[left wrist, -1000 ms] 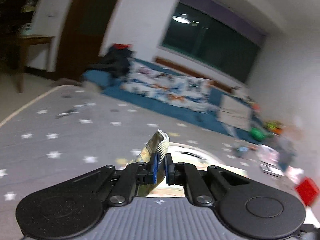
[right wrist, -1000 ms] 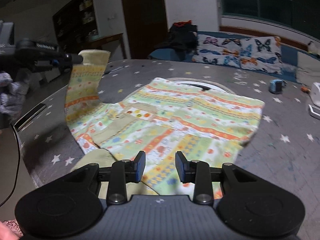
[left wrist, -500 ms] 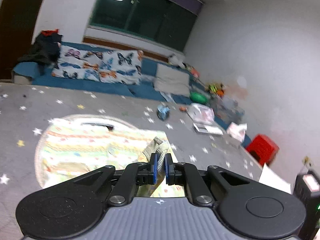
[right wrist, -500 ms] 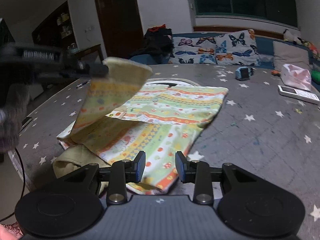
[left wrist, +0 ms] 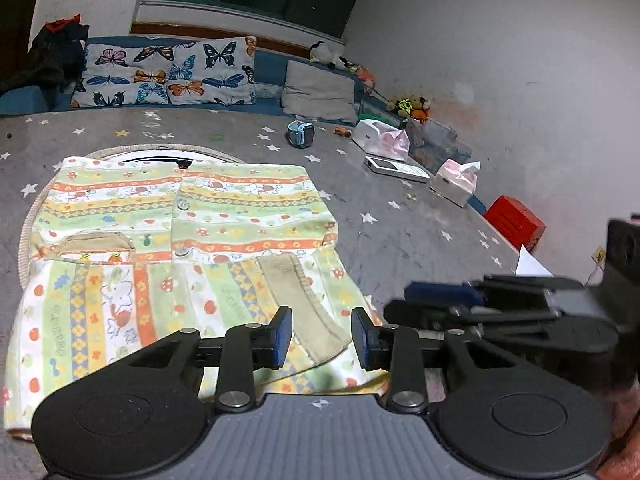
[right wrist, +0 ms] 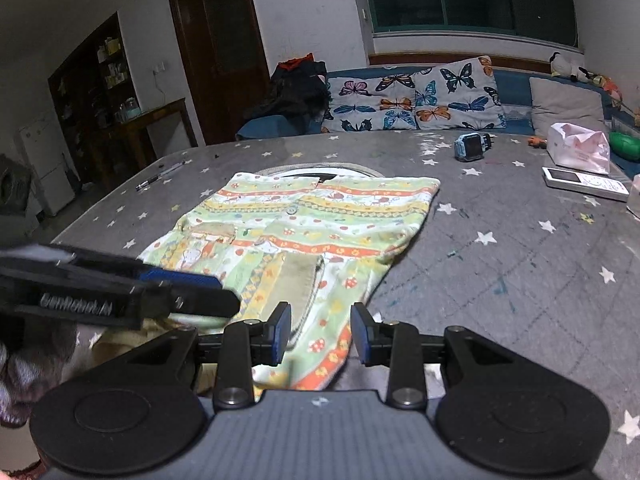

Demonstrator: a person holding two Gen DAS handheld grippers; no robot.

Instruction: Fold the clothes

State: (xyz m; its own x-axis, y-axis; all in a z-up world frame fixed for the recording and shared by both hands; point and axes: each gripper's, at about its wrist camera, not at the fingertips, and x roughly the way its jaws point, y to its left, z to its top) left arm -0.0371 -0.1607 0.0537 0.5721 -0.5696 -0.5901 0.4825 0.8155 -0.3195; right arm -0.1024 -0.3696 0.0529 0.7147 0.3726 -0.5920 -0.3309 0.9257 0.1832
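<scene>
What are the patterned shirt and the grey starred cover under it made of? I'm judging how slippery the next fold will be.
The patterned shirt looks like soft, matte woven cotton: it drapes limply, shows a printed pattern, and its sleeve cuff is ribbed knit. The grey starred cover seems a thin, dull printed fabric or vinyl sheet; faint quilted lines and scuffs show, but the look leaves it open.
</scene>
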